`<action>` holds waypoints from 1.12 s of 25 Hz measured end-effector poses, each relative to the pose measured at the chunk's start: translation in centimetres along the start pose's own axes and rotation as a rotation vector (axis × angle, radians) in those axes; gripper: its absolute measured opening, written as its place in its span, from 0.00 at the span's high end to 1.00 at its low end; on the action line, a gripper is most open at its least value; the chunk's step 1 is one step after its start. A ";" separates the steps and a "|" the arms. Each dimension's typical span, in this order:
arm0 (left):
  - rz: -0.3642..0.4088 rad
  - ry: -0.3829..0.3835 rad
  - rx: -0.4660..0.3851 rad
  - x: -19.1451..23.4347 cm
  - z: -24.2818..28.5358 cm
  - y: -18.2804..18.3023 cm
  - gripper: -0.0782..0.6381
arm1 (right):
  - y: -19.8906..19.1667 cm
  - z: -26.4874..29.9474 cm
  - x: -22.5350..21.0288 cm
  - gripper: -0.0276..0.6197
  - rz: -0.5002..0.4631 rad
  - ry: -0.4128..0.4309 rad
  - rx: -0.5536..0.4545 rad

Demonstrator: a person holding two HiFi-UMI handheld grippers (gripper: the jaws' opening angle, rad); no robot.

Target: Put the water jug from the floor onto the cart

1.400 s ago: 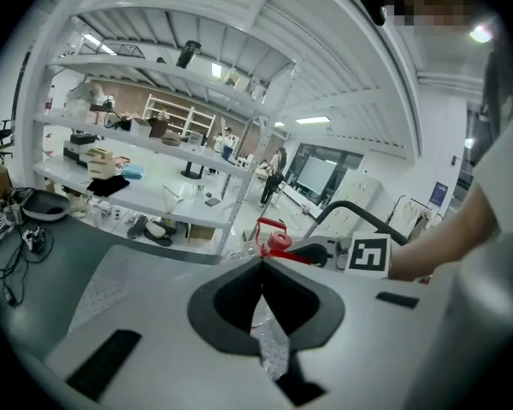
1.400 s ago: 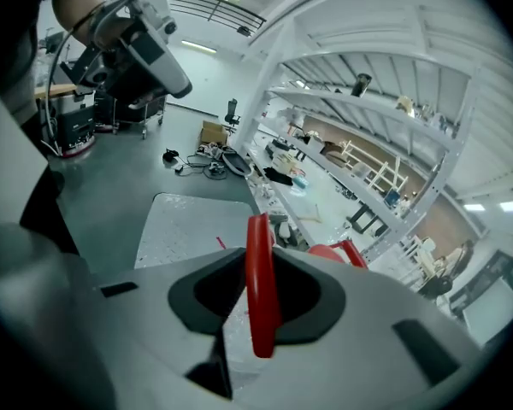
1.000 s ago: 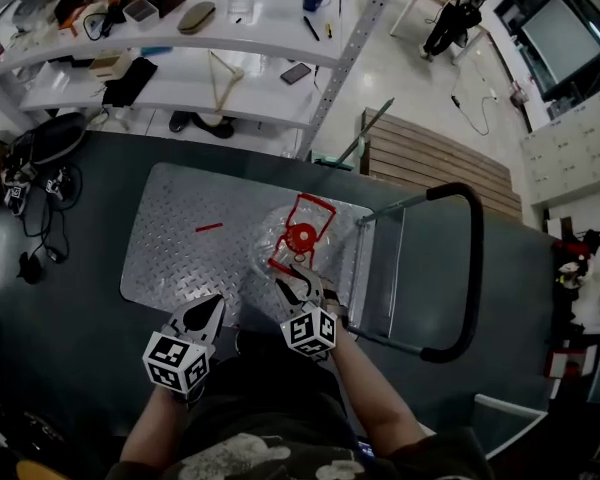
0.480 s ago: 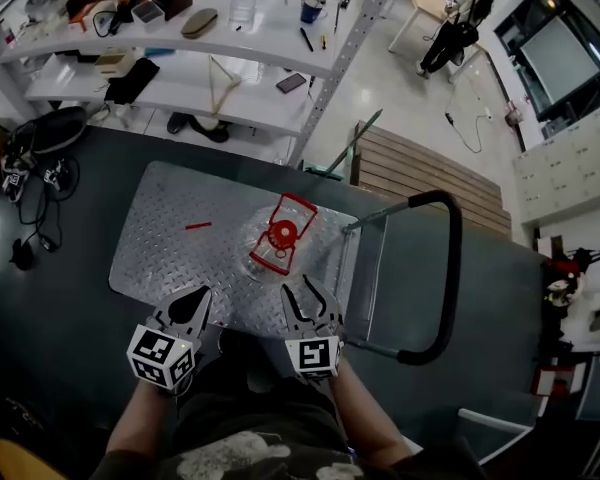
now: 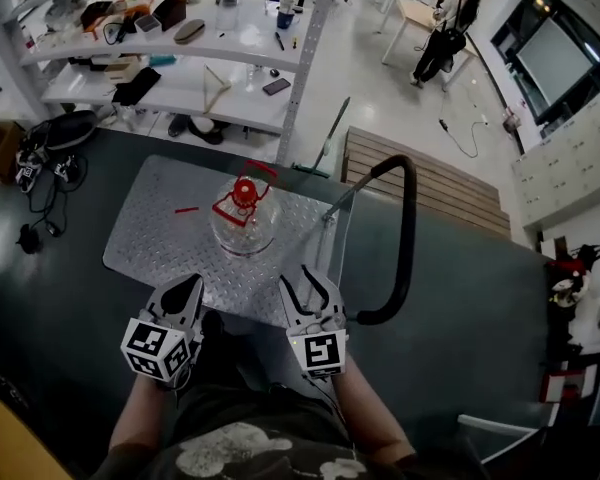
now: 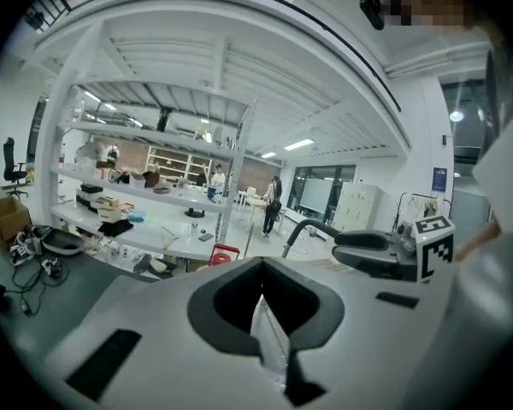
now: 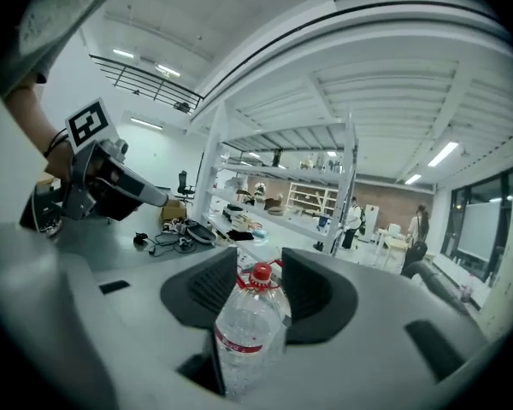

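The clear water jug with a red cap and red handle stands upright on the cart's diamond-plate deck, toward its far right side. The cart's black handle bar rises at the right. Both grippers are held at the deck's near edge, short of the jug. My right gripper is open, and in the right gripper view the jug shows between its spread jaws but some way ahead. My left gripper is shut with nothing in it; the jug's red handle peeks over it.
A small red strip lies on the deck left of the jug. White shelving loaded with clutter stands behind the cart. A wooden pallet lies at the right, bags and cables at the left. A person stands far off.
My right gripper has drawn back from the jug's handle toward me, leaving the jug standing on the deck. The left gripper pulled back too. The head view has lifted.
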State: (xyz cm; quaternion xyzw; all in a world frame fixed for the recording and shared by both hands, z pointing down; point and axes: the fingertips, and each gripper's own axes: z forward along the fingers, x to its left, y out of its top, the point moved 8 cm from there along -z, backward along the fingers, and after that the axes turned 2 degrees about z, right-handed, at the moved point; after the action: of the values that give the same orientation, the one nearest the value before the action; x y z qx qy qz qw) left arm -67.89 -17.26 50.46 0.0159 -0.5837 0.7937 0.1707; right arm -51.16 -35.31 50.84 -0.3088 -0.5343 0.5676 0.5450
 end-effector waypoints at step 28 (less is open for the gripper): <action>-0.091 0.089 -0.120 -25.0 -27.8 -11.7 0.88 | -0.2 -32.7 9.8 0.91 -0.020 -0.023 -0.098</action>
State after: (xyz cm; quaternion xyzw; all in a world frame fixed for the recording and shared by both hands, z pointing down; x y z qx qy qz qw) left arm -36.10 5.36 46.79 -0.0032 -0.6208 0.7485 0.2331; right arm -22.69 -17.15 45.48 -0.3235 -0.5707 0.5388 0.5285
